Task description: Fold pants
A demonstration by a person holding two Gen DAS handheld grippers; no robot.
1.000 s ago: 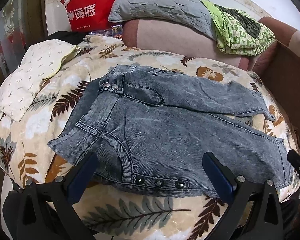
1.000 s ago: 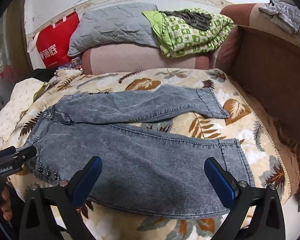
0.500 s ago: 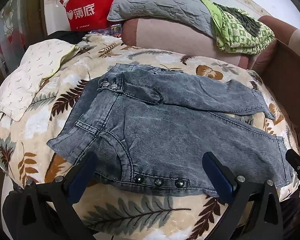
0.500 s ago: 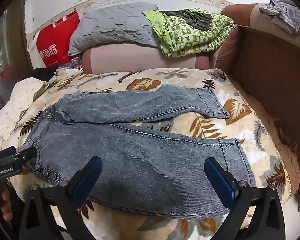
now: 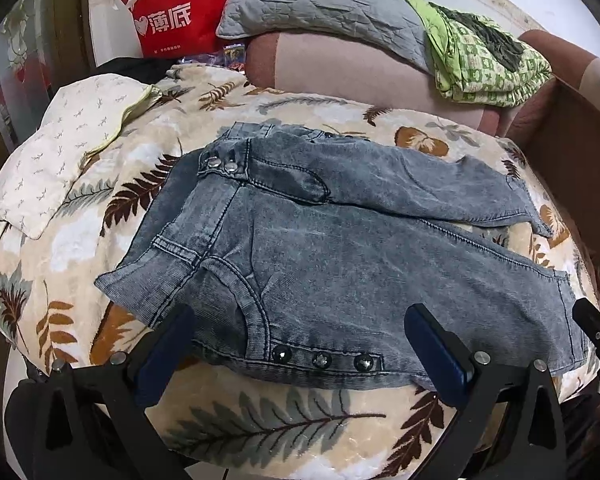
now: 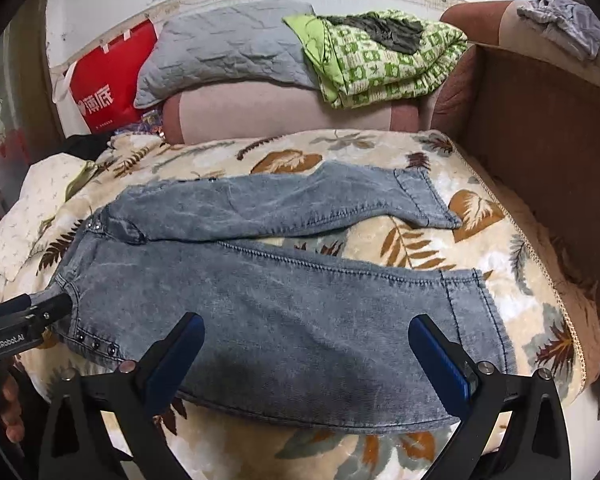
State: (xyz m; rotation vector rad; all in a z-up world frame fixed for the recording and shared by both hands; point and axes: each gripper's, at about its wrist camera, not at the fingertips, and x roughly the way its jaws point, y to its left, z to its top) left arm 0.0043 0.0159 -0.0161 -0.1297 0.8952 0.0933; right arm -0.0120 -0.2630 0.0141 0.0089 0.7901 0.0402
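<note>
The left claw [image 5: 296,344] stands wide apart and grasps nothing; its two blue-padded fingers straddle the near edge of the waist part, just above the row of three dark studs [image 5: 320,358]. The right claw [image 6: 304,356] is released in the same way, over the near edge of the front leg. The faded grey-blue denim pants [image 6: 284,304] lie flat on the cream bed cover with brown leaf print [image 6: 480,216], not yet folded. Their long axis runs from left to right across both views: the waist is at the left side, the two cuffs at the right, and the legs spread apart a little toward the cuffs. So the left claw is the nearer one to the waistband, and the right claw is the nearer one to the front leg, though its cuff [image 6: 480,320] lies further to the right of it. I judge that the next move is to take the near edge at both places and carry it away, over the far leg [image 6: 300,200].
</note>
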